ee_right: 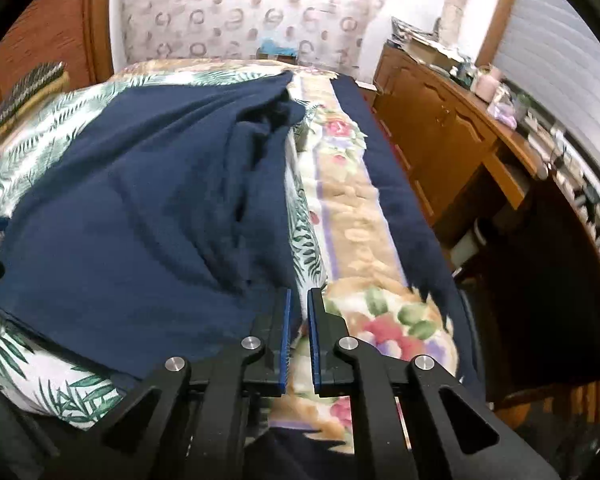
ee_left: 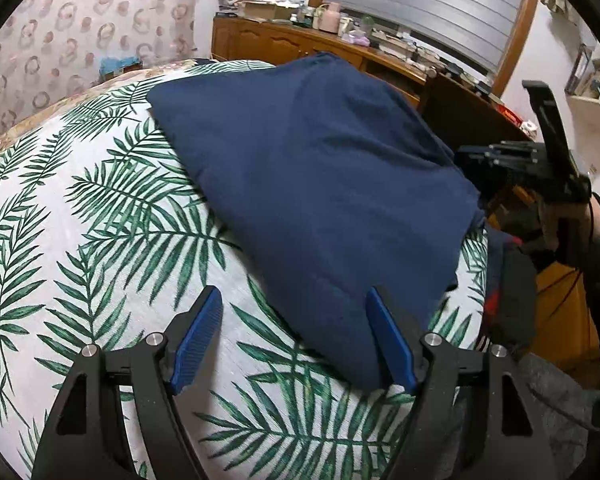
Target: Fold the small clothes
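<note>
Judging the limp, light navy blue cotton garment (ee_left: pixel 320 184) best pinched at its corners, my left gripper (ee_left: pixel 296 340) gapes released, my right gripper (ee_right: pixel 298 332) nearly clenched, empty.

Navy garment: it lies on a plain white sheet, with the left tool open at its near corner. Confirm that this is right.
Not quite. The navy garment lies on a white sheet printed with green palm leaves, not a plain one, as the left wrist view shows. The rest holds: the left tool is open at the garment's near corner.
</note>
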A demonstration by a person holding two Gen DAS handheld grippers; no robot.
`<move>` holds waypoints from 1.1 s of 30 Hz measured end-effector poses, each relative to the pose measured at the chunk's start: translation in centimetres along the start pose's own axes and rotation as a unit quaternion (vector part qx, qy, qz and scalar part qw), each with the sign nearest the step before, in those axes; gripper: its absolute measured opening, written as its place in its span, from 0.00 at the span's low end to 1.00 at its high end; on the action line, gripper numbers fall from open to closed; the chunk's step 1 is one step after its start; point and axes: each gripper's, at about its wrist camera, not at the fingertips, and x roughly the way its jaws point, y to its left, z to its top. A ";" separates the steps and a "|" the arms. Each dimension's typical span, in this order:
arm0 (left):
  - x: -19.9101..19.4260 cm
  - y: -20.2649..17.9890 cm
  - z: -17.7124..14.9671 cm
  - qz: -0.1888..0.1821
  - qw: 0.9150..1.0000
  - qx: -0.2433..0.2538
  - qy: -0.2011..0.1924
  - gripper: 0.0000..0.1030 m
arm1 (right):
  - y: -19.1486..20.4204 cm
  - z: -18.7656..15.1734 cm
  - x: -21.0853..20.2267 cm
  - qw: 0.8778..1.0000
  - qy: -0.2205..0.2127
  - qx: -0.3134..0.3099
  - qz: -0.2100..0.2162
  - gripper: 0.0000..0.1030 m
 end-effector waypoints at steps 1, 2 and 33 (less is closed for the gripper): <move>0.0 0.0 0.0 -0.001 1.000 0.000 0.001 0.73 | -0.1 0.1 -0.2 1.000 -0.006 0.003 0.001 0.08; 0.0 -0.1 -0.1 -0.004 1.000 -0.001 0.002 0.73 | -0.1 0.2 -0.3 1.000 -0.013 0.004 0.001 0.08; -1.1 0.5 9.3 -0.057 0.996 -0.006 -0.069 0.10 | 5.0 -3.2 -1.5 0.976 -0.025 -0.111 0.186 0.55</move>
